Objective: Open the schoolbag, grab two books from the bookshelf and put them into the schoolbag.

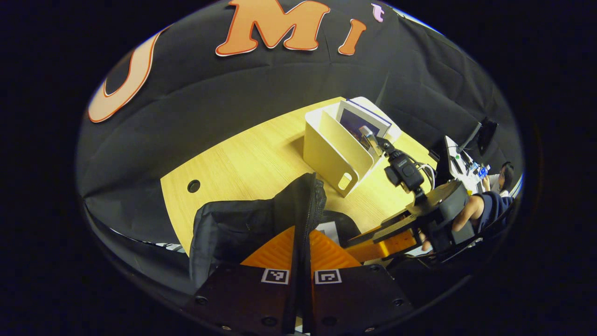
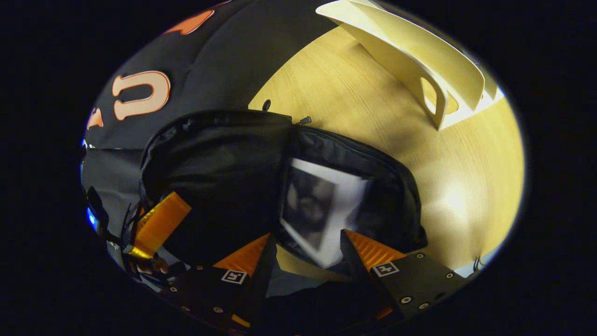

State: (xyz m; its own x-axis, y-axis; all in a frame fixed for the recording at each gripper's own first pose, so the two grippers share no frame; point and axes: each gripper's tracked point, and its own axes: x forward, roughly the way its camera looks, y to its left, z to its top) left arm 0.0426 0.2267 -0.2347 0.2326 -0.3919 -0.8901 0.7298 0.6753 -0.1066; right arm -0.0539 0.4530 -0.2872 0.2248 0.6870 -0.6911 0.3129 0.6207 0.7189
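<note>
1. Left gripper [image 1: 301, 261], jaws closed on the raised flap edge of the black schoolbag [image 1: 242, 228], near the counter's [image 1: 242, 163] front edge.
2. Right gripper [image 2: 305, 254], jaws open, poised just above the open schoolbag [image 2: 224, 172].
3. One book [image 2: 317, 210] inside the bag, below the parted jaws.
4. Cream bookshelf [image 1: 333, 149] toward the counter's far edge, another book [image 1: 359, 121] upright within.

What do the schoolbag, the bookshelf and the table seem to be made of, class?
Schoolbag: black woven fabric, likely nylon; it creases, sags, and has a zipper along the edge. Bookshelf: cream, smooth, matte, thin rigid walls with a cut-out handle; probably plastic, perhaps painted metal. Table: light wood grain, slightly glossy; likely laminate rather than solid wood.
</note>
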